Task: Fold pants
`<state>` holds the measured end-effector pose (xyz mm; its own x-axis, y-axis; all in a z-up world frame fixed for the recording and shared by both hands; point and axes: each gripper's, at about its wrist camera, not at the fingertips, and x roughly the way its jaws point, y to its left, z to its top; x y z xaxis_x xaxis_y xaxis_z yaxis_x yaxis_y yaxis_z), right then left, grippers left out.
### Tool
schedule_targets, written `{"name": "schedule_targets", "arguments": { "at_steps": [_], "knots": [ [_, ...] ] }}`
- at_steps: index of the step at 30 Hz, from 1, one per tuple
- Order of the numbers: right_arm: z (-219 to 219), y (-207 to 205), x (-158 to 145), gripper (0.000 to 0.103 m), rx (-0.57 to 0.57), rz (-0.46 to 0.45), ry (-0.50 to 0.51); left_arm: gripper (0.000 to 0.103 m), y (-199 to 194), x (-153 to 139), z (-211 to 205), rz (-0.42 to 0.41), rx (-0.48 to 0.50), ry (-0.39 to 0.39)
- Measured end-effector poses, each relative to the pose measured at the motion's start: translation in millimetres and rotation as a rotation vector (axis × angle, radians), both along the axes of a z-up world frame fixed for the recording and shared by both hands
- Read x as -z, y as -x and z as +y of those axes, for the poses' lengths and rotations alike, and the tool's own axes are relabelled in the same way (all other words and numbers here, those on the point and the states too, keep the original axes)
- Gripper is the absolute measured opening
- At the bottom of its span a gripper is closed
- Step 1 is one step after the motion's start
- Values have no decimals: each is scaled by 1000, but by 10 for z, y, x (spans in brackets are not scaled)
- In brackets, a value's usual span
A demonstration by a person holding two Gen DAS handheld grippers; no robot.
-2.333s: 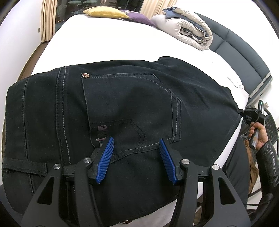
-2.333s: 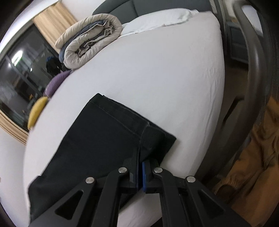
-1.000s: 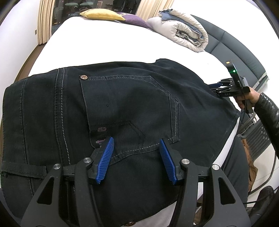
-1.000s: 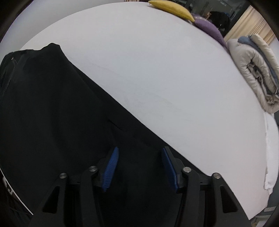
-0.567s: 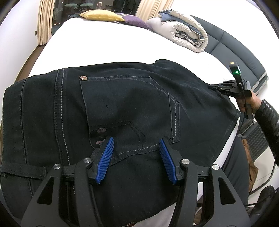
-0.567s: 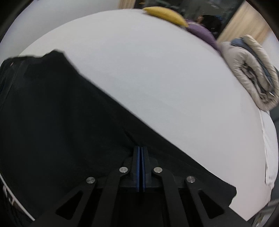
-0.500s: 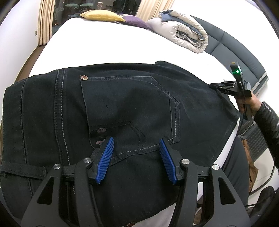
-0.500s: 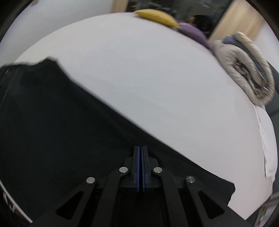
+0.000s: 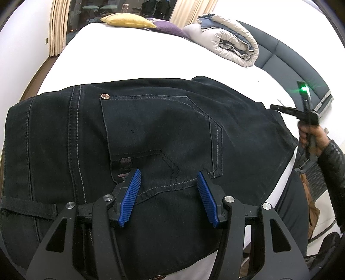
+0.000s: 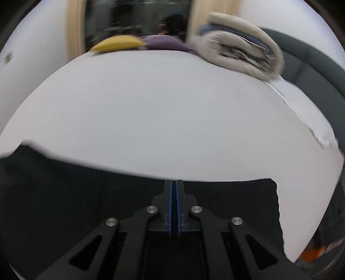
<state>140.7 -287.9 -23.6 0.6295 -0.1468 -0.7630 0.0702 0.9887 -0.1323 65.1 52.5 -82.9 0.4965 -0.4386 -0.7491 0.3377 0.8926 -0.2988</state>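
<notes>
One pair of black pants [image 9: 163, 133] lies flat on the white bed [image 9: 133, 58], waist end nearest us, back pocket [image 9: 161, 125] up. Long axis runs from the waistband under the left tongs [image 9: 168, 200] away to the right, toward the leg end by the headboard [image 9: 286, 58].

Left tongs: jaws apart, hanging just over the lower pocket seam, nothing pinched between the blue pads [image 9: 131, 193]. Right tongs [image 10: 173, 206]: jaws clenched; in the right wrist view the far edge of the dark cloth [image 10: 86, 193] runs across at the tip, so we judge them to be grasping that edge, though the blur hides the contact. From the left view, the right hand [image 9: 310, 137] sits at the far right side of the pants.

We judge the fold turns on carrying that leg end back along the long axis toward the waist; the right hand is the nearer one.

No containers in sight. Beyond: a rolled duvet [image 9: 228, 43], yellow cushion [image 9: 127, 20].
</notes>
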Motion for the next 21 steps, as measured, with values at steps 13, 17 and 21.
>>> {"name": "schedule_targets", "arguments": {
  "at_steps": [13, 17, 21],
  "knots": [
    [-23, -207, 319, 0, 56, 54, -86, 53, 27, 2, -19, -14, 0, -6],
    [-784, -245, 365, 0, 414, 78, 73, 53, 50, 5, -19, -19, 0, -7],
    [-1162, 306, 10, 7, 598, -34, -91, 56, 58, 8, -32, -26, -8, -5]
  ]
}}
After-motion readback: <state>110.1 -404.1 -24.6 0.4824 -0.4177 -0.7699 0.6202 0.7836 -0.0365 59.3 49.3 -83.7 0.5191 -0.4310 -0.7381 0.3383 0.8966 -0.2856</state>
